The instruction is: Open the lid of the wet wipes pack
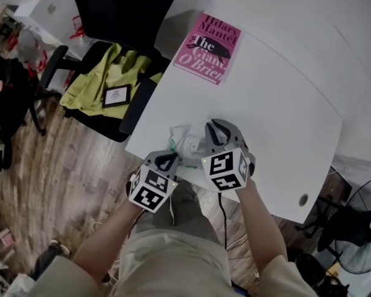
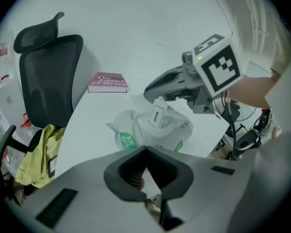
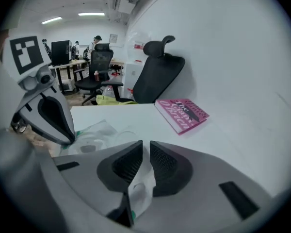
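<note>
Pink book (image 1: 208, 48), chair (image 1: 120, 11) beyond wipes pack (image 1: 184, 138)

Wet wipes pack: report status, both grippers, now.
Left gripper shut on crumpled white plastic wet wipes pack. Right gripper shut on white OPEN-labelled lid flap, peeled up. Nothing in the way.

The wet wipes pack (image 1: 180, 142) is thin, crinkled plastic film, glossy and half clear; its lid (image 2: 156, 116) is a smooth white label. The tabletop (image 1: 266, 104) is smooth and matt. The right gripper (image 3: 146, 143) is matt grey plastic with ribbed black pads (image 3: 128, 165). The floor (image 1: 80, 178) looks like wood.
</note>
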Demonstrator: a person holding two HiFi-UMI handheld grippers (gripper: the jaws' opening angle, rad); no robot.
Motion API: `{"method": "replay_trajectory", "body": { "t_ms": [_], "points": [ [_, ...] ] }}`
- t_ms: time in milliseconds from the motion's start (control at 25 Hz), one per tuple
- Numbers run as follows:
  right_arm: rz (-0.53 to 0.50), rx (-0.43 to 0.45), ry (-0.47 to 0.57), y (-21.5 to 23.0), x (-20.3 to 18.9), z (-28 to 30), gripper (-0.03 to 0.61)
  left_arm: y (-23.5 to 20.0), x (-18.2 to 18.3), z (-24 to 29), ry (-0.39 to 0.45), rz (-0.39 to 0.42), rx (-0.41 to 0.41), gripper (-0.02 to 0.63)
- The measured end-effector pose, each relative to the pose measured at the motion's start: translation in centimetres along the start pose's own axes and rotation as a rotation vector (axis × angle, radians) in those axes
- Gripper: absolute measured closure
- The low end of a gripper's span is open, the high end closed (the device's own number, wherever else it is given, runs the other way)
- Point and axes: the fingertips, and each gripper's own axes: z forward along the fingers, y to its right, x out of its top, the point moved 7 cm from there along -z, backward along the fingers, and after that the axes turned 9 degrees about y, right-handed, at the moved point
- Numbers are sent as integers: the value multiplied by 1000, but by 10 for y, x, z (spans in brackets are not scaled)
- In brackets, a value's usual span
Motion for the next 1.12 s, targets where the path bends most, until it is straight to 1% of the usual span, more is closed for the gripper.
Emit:
{"method": "replay_trajectory", "body": {
  "t_ms": [40,120,240,360,480,600,720,960,1120],
  "points": [
    [6,3,-24,-1,-5,4,514,0,0,0,2,16,-2,592],
    [25,14,-55,-2,-14,11,515,0,0,0,9,15,-8,592],
    [58,3,-57,-3,-24,17,526,-2,0,-1,10,-14,-19,592],
    [70,6,-62,-1,-30,21,543,-2,0,0,5,-15,-30,592],
    [159,37,-58,8,-30,21,543,-2,2,1,-1,6,-30,592],
    [272,39,-2,18,-23,10,543,-2,5,-3,-8,25,-12,592],
    [349,30,59,25,-11,-10,548,-4,16,-13,14,14,7,592],
    [422,15,142,37,24,-53,551,-10,59,-41,88,23,59,592],
    [448,-1,204,47,53,-88,554,-5,93,-62,159,34,91,592]
  ]
}}
